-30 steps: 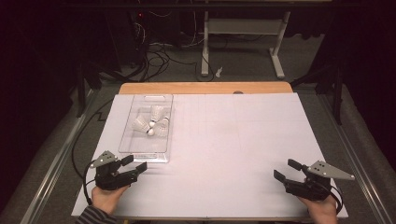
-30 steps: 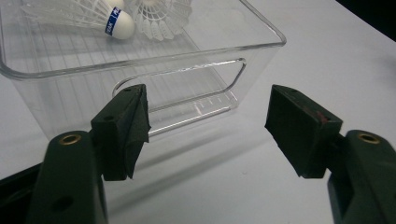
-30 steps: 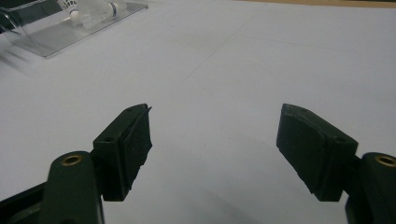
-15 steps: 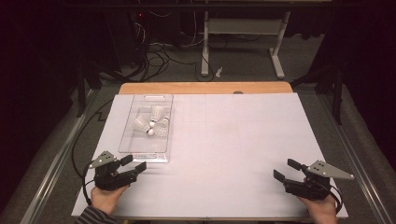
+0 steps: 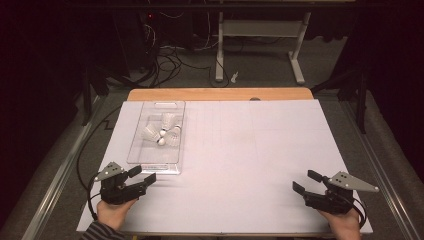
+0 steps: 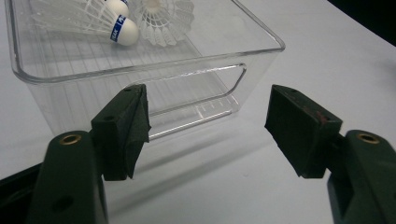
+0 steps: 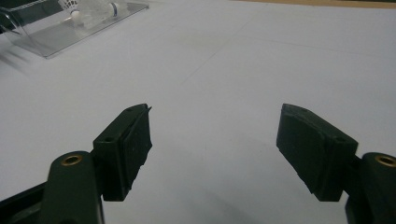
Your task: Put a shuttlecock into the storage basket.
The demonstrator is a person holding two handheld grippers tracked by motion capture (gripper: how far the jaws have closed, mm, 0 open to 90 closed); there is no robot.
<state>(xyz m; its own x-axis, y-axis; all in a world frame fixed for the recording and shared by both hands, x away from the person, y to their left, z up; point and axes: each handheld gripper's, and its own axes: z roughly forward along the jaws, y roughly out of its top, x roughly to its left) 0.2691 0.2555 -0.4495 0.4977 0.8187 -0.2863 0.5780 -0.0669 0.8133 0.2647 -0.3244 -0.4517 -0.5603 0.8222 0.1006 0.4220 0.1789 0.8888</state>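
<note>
- Black rubber-faced fingers (image 6: 135,126) of the left gripper (image 5: 141,177) stand wide apart with nothing between them, pointing at the near wall of the clear plastic box (image 6: 154,88) just ahead, not touching it.
- Against the pictures from a second ago, this gripper sits in the same lower-left spot of the high view, and the box and its contents lie where they did; nothing has shifted.
- My reading: the work has not started, and the hands are poised at rest before a first reach.
- The right gripper (image 5: 307,182) rests at the lower right of the high view, its fingers (image 7: 133,144) also spread with nothing held, over bare white counter (image 5: 250,165), well apart from the box.
- The box (image 5: 157,137) stands in the upper left part of the white sheet, its long side running away from the person.
- Inside it lie three white shuttlecocks (image 5: 162,132), clustered in the far half and touching one another; the near half is bare.
- In the left gripper view one shuttlecock (image 6: 100,21) lies on its side with a blue band at its cork, and another (image 6: 163,16) shows its feather skirt beside it.
- Judging from how close it is, the left gripper is the likelier one to reach for the box or a shuttlecock.
</note>
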